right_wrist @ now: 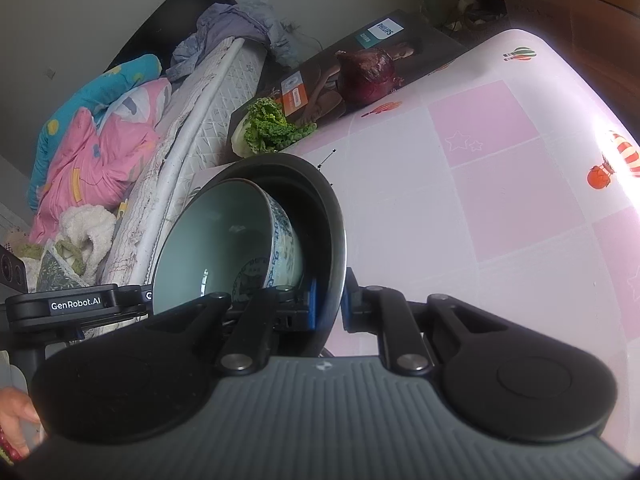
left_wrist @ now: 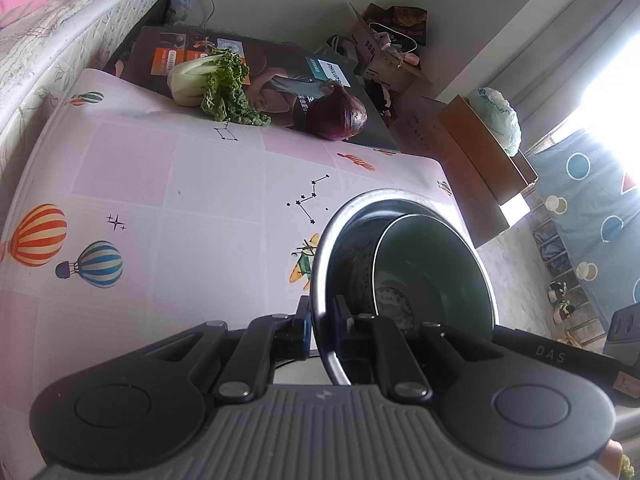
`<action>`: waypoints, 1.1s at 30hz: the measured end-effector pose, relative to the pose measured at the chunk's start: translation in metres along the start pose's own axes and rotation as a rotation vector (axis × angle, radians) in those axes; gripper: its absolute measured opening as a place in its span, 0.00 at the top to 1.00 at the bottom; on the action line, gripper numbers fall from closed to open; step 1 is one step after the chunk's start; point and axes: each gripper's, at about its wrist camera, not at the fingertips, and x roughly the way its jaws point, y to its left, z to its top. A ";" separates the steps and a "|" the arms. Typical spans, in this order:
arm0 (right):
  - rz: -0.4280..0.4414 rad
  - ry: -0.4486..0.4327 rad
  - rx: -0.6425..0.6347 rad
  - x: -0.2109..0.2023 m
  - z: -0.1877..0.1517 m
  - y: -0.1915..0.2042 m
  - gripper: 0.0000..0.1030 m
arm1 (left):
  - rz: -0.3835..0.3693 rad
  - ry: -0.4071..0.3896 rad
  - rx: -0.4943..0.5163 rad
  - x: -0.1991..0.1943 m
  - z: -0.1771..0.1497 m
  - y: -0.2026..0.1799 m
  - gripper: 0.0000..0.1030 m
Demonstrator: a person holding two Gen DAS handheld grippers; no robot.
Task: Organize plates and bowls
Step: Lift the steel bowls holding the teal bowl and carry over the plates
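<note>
Left gripper: pinched on the rim of a metal bowl, one finger outside the wall and one inside. Right gripper: likewise clamped on the rim of the same metal bowl from the opposite side, its blue-padded fingers set either side of the wall. The metal bowl is tipped steeply, its opening facing sideways, and sits at the desk edge; whether its base touches the desk cannot be told. Nested inside it lies a ceramic bowl with a pale green interior and a blue-and-white patterned exterior, also on its side and leaning against the inner wall of the metal bowl; the same ceramic bowl shows its green inside in the left wrist view. The desk carries a pink-and-white checked cloth printed with hot-air balloons and star figures. At its far edge lie a leafy green cabbage and, well apart from it, a red onion, both resting against a flat printed box. A bed with bright bedding stands beside the desk.
</note>
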 end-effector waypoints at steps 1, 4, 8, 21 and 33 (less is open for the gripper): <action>0.001 0.004 0.002 -0.003 -0.005 0.001 0.88 | 0.003 0.001 0.000 -0.003 -0.005 0.000 0.91; 0.005 0.019 0.009 -0.009 -0.022 0.005 0.88 | 0.012 0.002 -0.001 -0.013 -0.019 0.002 0.91; 0.013 0.044 0.018 -0.015 -0.047 0.006 0.88 | 0.025 0.007 -0.011 -0.023 -0.038 0.007 0.91; 0.018 0.103 0.033 -0.017 -0.098 0.005 0.88 | 0.057 0.031 -0.023 -0.031 -0.084 0.021 0.91; 0.010 0.132 0.029 -0.007 -0.115 0.000 0.88 | 0.087 0.047 -0.023 -0.024 -0.098 0.031 0.88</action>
